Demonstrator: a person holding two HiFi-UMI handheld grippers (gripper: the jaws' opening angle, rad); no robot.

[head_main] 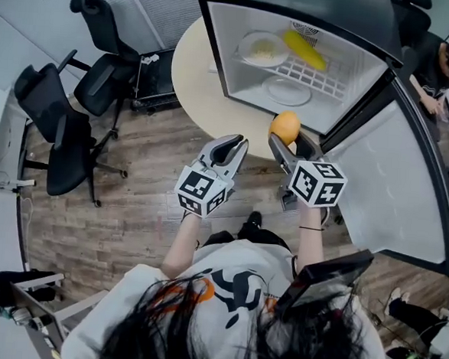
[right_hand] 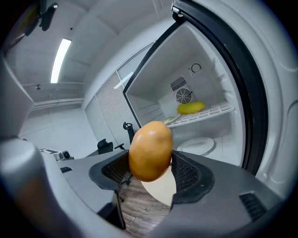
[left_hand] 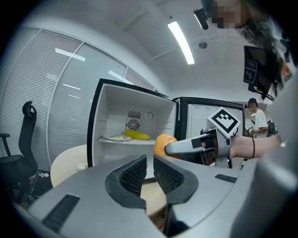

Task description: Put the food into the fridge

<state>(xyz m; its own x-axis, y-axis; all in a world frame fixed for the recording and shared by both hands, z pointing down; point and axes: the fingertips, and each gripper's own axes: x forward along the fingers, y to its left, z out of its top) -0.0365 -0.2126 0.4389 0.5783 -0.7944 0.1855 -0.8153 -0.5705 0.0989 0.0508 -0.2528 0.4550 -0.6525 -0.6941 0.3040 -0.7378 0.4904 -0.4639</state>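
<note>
Fruit: an orange-yellow oval fruit (head_main: pixel 285 127) is being held in the air just in front of the open fridge, not yet inside it.
Right gripper: the right gripper (head_main: pixel 290 143) is clasping the fruit, with one ribbed pad pressing on each side and the jaws spread wide around it.
Left gripper: the left gripper (head_main: pixel 233 145) is hovering just beside the right one, its jaws drawn nearly together with only a thin slit between the pads and nothing in them.
Fridge: a small black fridge (head_main: pixel 218 44) with a white interior is standing open in front of the person, its door (head_main: pixel 408 188) swinging out to the person's right.
Upper shelf: a white wire shelf (head_main: pixel 323 80) is carrying a plate (head_main: pixel 262 49) with some pale food, and a long yellow food item (head_main: pixel 305 48) is lying beside that plate, towards the back wall.
Lower level: an empty white plate (head_main: pixel 287 90) is sitting under the shelf.
Table: a round pale table (head_main: pixel 193 81) is showing to the left of the fridge.
Floor: grey-brown wood planks (head_main: pixel 129 222) are running under the person's feet.
Chairs: two black office chairs (head_main: pixel 59 133) are standing on the left, well apart from the grippers.
Other person: someone in dark clothes (head_main: pixel 447 64) is bending forward at the far right, behind the door.
</note>
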